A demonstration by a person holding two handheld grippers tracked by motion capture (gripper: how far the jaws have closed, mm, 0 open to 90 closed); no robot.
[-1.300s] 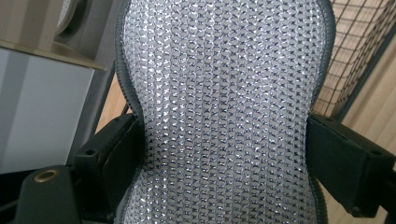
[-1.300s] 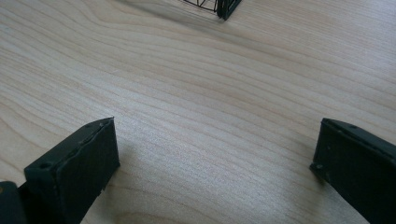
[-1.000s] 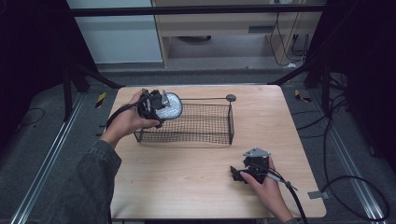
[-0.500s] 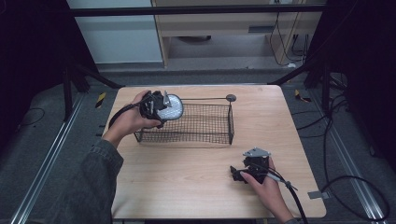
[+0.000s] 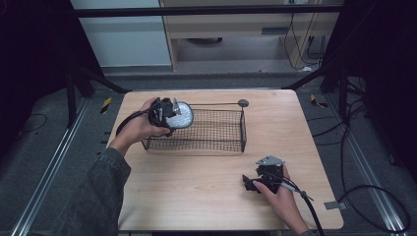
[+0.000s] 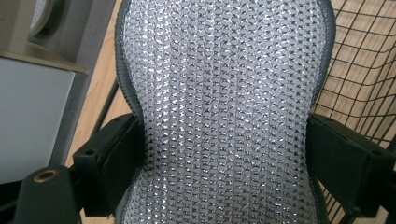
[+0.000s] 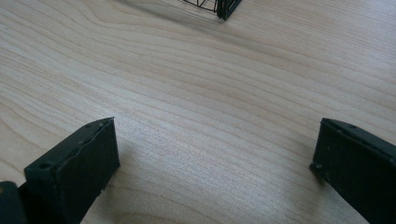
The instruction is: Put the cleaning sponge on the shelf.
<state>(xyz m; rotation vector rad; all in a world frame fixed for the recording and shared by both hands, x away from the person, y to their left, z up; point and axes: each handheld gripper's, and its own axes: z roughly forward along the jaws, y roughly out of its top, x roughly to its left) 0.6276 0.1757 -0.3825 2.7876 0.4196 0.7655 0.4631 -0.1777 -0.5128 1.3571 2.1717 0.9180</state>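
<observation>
The left gripper (image 5: 169,114) pinches a silvery mesh pad (image 5: 180,115) between its jaws, holding it over the left end of the wire basket (image 5: 216,142). Well apart from the basket, toward the person, the right gripper (image 5: 252,183) rests on the table (image 5: 196,196), jaws spread.

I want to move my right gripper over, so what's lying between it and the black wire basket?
Nothing: in the high view, bare light wooden table separates the open right gripper from the black wire basket. The right gripper view shows the same.
</observation>
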